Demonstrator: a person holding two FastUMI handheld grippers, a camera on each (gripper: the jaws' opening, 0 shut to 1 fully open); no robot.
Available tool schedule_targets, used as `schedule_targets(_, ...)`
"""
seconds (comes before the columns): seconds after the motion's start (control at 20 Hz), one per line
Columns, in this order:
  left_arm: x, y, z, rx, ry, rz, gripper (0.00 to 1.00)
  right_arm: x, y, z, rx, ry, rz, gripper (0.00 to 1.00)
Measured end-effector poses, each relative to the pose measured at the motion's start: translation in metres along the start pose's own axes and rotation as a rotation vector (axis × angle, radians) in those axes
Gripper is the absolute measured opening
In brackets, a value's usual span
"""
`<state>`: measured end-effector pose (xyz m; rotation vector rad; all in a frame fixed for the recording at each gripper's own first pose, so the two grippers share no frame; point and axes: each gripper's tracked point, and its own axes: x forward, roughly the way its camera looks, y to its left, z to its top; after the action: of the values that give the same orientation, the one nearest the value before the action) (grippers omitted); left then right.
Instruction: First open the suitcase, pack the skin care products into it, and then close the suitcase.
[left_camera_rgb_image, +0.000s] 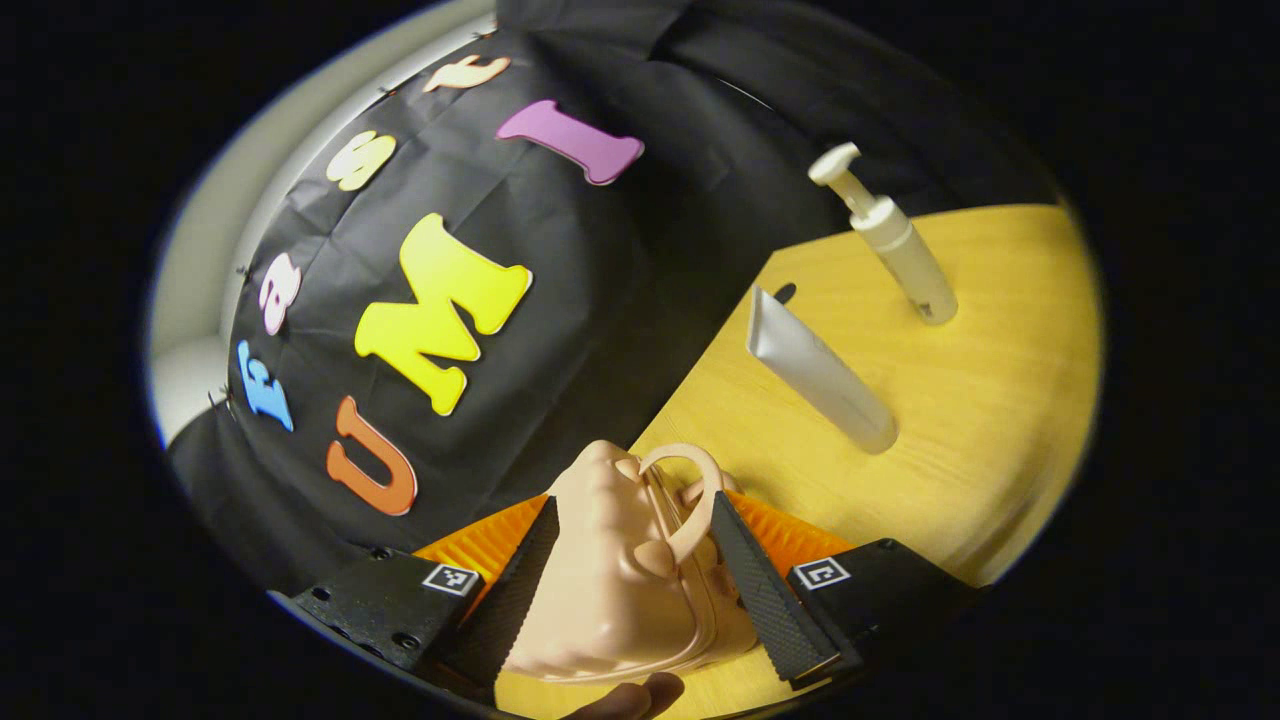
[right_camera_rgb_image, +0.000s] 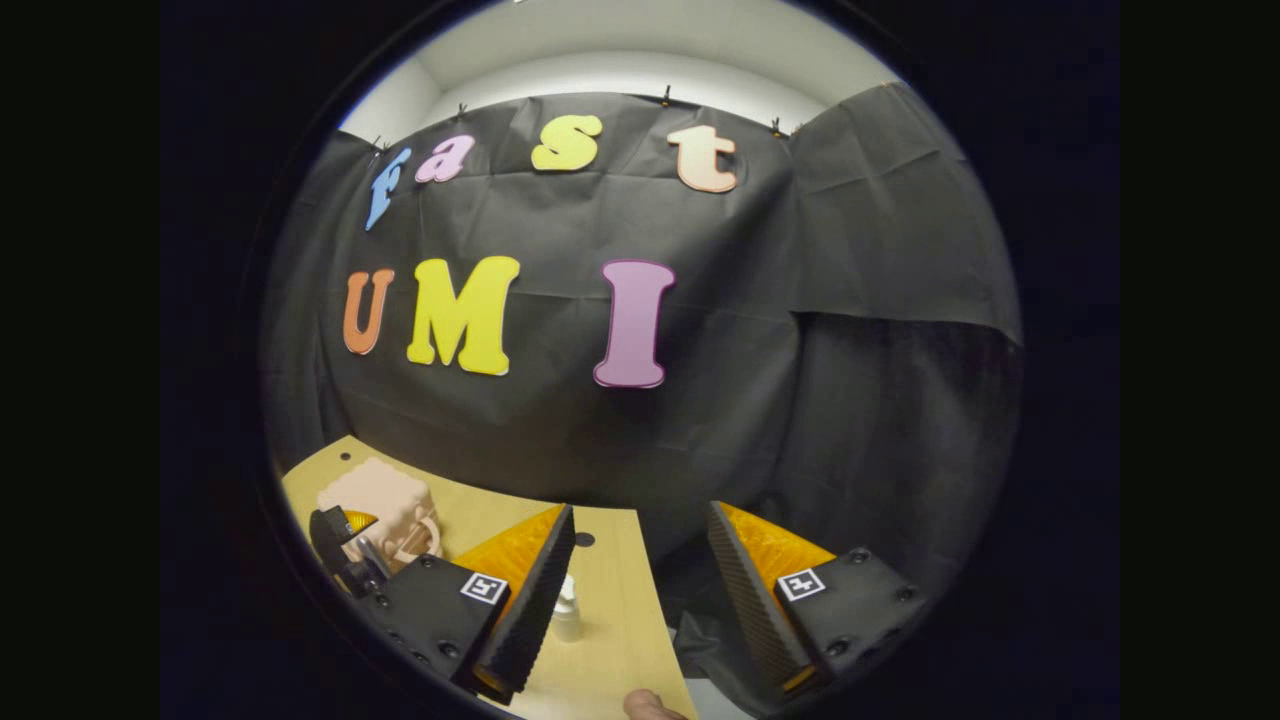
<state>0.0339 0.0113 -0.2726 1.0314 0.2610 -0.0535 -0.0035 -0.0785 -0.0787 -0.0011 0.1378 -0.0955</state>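
A small pink suitcase (left_camera_rgb_image: 610, 590) with a looped handle sits closed on the wooden table (left_camera_rgb_image: 1000, 420). My left gripper (left_camera_rgb_image: 635, 500) has one finger against each of its sides. Farther along the table stand a white tube (left_camera_rgb_image: 820, 375) and a cream pump bottle (left_camera_rgb_image: 900, 250), both apart from the suitcase. In the right gripper view the suitcase (right_camera_rgb_image: 385, 505) is at the far left with the other gripper (right_camera_rgb_image: 345, 550) on it. My right gripper (right_camera_rgb_image: 640, 510) hangs open and holds nothing, and the pump bottle (right_camera_rgb_image: 566, 610) shows just beside its left finger.
The black cloth wall (left_camera_rgb_image: 600, 300) runs close behind the table's far edge. A small dark hole (left_camera_rgb_image: 785, 292) marks the tabletop near the tube. A fingertip (left_camera_rgb_image: 630, 700) shows at the bottom edge. The table's right edge (right_camera_rgb_image: 660, 620) drops off under the right gripper.
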Motion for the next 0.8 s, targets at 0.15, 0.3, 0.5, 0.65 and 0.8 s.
schedule_targets(0.15,0.021,-0.014,-0.006,0.149,0.023,0.011,0.97,-0.003,-0.012,-0.012,0.015,0.019,-0.016,0.79)
schedule_targets(0.3,0.034,-0.024,-0.022,0.277,0.084,0.030,0.97,-0.009,-0.020,-0.016,-0.013,0.015,-0.056,0.79)
schedule_targets(0.5,0.046,-0.015,-0.026,0.415,0.086,0.062,0.86,-0.020,-0.010,-0.020,-0.041,0.037,-0.086,0.79)
schedule_targets(0.65,0.047,-0.018,-0.029,0.392,0.062,0.044,0.41,-0.025,-0.009,-0.021,-0.083,0.039,-0.110,0.79)
schedule_targets(0.8,0.052,-0.020,-0.031,0.411,0.072,0.012,0.30,-0.028,-0.005,-0.019,-0.078,0.026,-0.128,0.79)
